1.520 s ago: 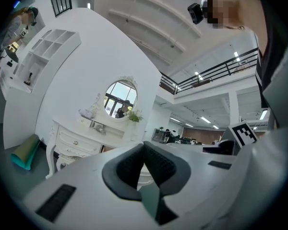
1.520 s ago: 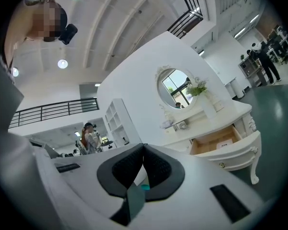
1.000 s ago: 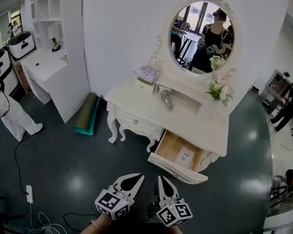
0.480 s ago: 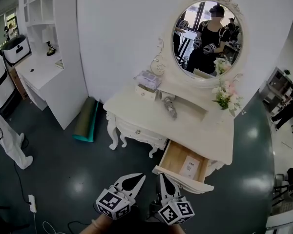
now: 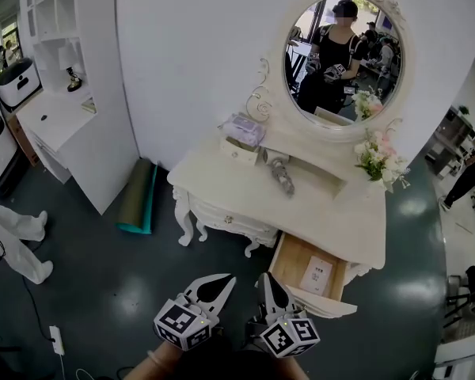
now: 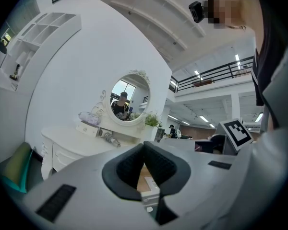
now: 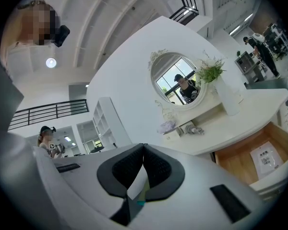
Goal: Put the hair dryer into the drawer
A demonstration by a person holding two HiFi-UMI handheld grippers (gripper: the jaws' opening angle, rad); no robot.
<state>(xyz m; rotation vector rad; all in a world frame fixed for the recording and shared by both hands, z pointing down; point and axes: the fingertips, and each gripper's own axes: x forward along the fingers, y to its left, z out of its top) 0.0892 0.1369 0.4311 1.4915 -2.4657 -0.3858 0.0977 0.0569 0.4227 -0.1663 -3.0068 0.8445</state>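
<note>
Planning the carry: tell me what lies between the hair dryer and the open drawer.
Head view: only bare tabletop separates the hair dryer from the drawer.

Bright, sharp, fisheye-bent edges; glare on floor (image 5: 79, 291).

Open dark floor (image 5: 103, 275) runs right up to the dressing table (image 5: 237, 182). The drawer (image 5: 294, 258) stands pulled out, its mouth free from above, with only a flat card (image 5: 317, 276) inside. The tabletop seems to overhang its back. Flowers (image 5: 378, 153) crowd the right end, and a rolled mat (image 5: 138, 196) lies off left.
</note>
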